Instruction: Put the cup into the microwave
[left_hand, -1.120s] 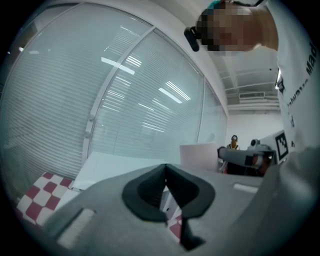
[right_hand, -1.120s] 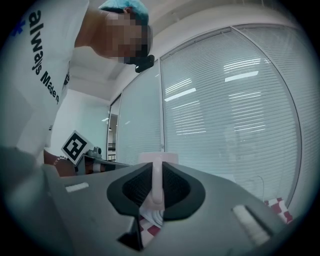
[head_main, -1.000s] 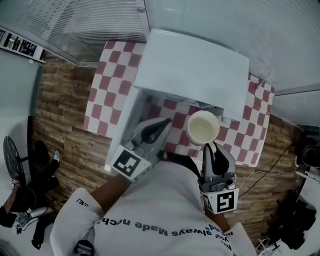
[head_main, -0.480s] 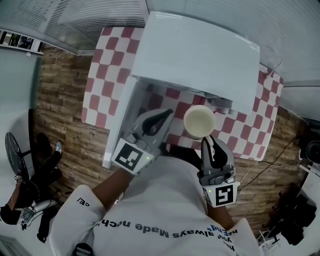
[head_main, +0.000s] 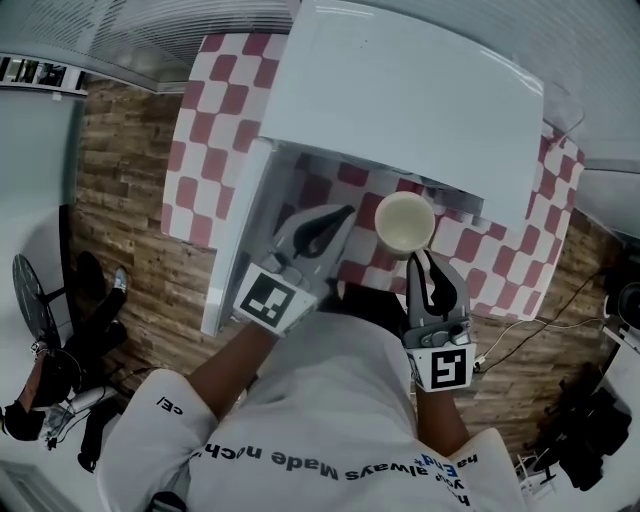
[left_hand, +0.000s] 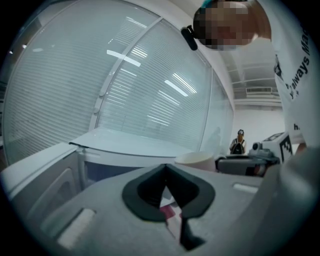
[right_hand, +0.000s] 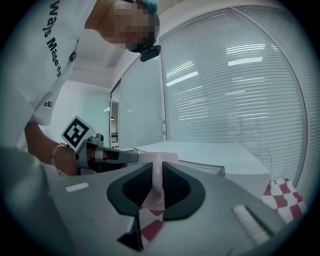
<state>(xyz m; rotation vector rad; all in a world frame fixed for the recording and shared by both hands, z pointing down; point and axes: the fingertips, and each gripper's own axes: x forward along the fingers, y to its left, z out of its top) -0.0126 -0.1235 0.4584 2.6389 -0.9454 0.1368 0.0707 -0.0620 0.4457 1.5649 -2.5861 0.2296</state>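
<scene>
A cream cup (head_main: 404, 222) hangs upright just in front of the white microwave (head_main: 400, 100), with my right gripper (head_main: 421, 260) shut on its handle (right_hand: 157, 182). In the right gripper view the cup's rim (right_hand: 158, 158) shows past the jaws. The microwave's door (head_main: 236, 240) stands swung open at the left. My left gripper (head_main: 338, 217) is shut on nothing, close to the left of the cup and beside the open door. In the left gripper view the cup (left_hand: 196, 160) sits to the right, before the microwave's opening (left_hand: 100, 170).
The microwave stands on a table with a red and white checked cloth (head_main: 205, 130). Wood-plank floor (head_main: 120, 220) lies to the left, with cables on the floor (head_main: 530, 340) to the right. A window with blinds (right_hand: 235, 90) runs behind the microwave.
The cup and my right gripper have moved a little up in the head view, closer to the microwave's front. My left gripper has shifted slightly the same way.
</scene>
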